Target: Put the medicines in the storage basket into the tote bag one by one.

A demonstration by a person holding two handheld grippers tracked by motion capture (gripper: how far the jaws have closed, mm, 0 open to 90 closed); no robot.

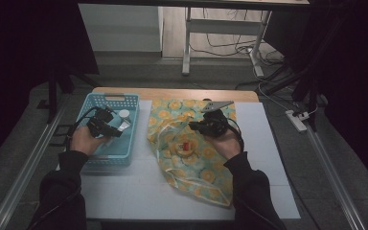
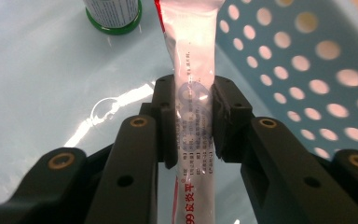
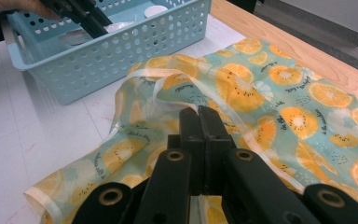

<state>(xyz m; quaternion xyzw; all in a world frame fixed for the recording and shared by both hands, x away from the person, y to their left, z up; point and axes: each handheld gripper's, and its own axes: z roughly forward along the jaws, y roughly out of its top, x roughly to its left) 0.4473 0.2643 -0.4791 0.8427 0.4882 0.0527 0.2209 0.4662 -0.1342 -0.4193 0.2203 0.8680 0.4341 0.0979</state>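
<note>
Basket (image 1: 88, 108) walls hem our left gripper (image 2: 189, 123), clamped on a sachet (image 2: 191, 56); our right gripper (image 3: 199, 122) pinches the bag's strap (image 3: 142, 74) over open tabletop (image 1: 139, 191).

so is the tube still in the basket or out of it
In. The left hand-held gripper is shut on the tube above the basket floor, walls around it.

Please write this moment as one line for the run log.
left gripper: shut on white tube, inside blue basket | right gripper: shut on strap of fruit-print bag | green-based bottle: in basket
</note>
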